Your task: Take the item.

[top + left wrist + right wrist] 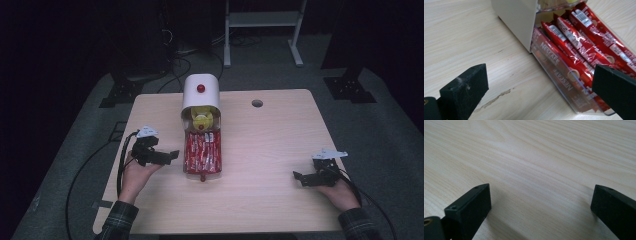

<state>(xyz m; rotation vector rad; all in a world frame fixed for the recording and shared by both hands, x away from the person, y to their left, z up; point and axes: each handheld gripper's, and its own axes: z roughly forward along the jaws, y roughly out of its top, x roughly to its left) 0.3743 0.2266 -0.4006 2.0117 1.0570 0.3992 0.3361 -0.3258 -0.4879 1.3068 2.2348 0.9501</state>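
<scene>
A white dispenser box (200,92) with a red knob stands at the table's far middle, yellow items showing in its open front. A clear drawer (202,152) pulled out toward me holds several red Nescafe stick packets (574,47). My left gripper (170,155) hovers open just left of the drawer, its jaws wide apart, one over bare wood and one over the drawer's near corner (584,110). My right gripper (299,178) rests open low over bare table at the right, holding nothing.
The light wooden table (260,145) has a round cable hole (257,103) at the back right. Black cables trail off the left edge. A white metal stand (262,22) and dark stands sit on the carpet beyond the table.
</scene>
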